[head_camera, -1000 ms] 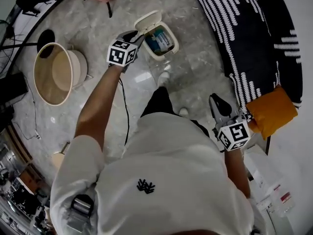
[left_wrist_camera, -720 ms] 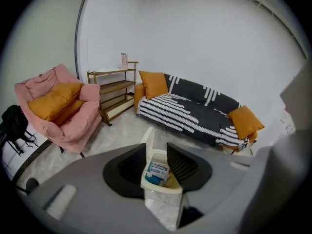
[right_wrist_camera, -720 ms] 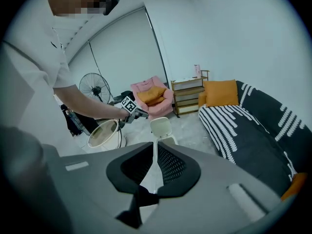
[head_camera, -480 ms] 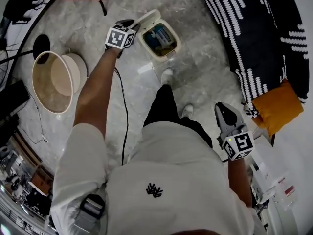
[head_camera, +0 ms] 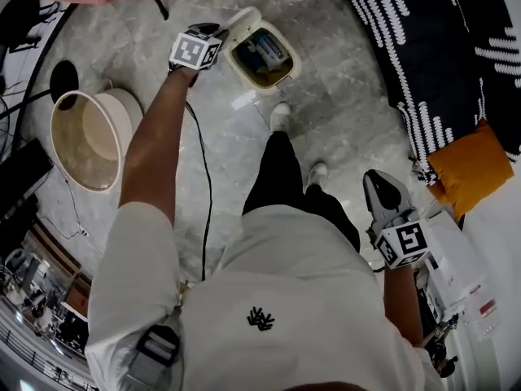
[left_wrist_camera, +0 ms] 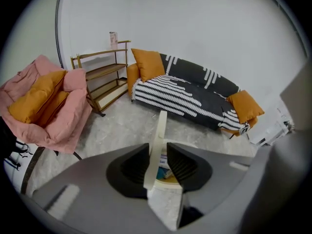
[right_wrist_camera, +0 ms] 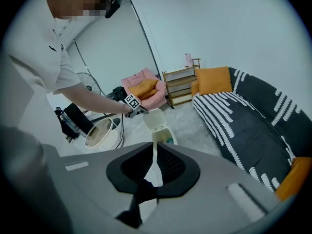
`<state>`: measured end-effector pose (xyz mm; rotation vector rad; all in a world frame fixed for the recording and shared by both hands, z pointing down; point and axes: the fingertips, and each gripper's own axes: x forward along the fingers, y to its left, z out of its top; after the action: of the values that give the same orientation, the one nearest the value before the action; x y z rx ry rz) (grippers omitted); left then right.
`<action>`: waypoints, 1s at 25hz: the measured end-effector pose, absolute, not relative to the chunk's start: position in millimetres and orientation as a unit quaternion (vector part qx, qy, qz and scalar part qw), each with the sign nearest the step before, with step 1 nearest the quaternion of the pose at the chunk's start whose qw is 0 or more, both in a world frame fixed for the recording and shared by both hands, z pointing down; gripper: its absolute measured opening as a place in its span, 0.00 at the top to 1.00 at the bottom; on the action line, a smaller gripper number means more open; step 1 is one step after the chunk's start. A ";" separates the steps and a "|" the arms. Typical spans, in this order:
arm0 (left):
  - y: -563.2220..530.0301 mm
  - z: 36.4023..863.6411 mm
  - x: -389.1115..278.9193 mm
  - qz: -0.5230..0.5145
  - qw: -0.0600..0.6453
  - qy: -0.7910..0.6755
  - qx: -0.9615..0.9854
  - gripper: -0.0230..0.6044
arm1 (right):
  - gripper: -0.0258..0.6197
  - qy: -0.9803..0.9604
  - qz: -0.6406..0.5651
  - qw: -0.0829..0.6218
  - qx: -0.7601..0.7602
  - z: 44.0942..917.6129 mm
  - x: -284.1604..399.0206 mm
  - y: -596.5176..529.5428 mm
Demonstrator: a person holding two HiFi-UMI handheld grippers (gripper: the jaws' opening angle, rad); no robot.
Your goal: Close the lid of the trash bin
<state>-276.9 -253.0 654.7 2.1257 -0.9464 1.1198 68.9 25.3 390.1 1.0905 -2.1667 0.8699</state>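
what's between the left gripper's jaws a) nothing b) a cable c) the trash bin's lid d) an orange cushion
c: in its own view the left gripper has the cream lid standing upright between its parted jaws.

Your floor [head_camera: 342, 120] is pale grey marble-look tile, glossy enough to catch a glare patch. The cream trash bin [head_camera: 289, 68] sits on it right ahead of your shoes [head_camera: 279, 116], lid tipped up, stuff visible inside. Off to your left there's a big round beige tub [head_camera: 130, 112], with a black round base [head_camera: 63, 76] just past it. A thin black cable [head_camera: 203, 194] trails over the tiles by your left side. The black-and-white striped sofa [head_camera: 423, 47] takes up the right. A pink armchair [left_wrist_camera: 46, 106] and a low wooden shelf [left_wrist_camera: 105, 77] stand by the far wall.
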 end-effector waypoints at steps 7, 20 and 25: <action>-229.2 655.0 -255.1 0.413 0.285 -0.321 0.803 0.72 | 0.92 -0.809 0.331 0.269 0.404 396.4 68.5 23.7; -174.8 661.2 -204.4 0.421 0.294 -0.270 0.814 0.72 | 0.92 -0.811 0.343 0.262 0.395 404.3 62.4 44.7; -151.7 674.2 -183.2 0.440 0.293 -0.240 0.814 0.72 | 0.92 -0.808 0.348 0.262 0.396 410.2 64.3 51.9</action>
<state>-183.2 -151.7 674.2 2.1695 -0.6387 1.1723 64.3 51.9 410.2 1.0716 -2.1870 0.9423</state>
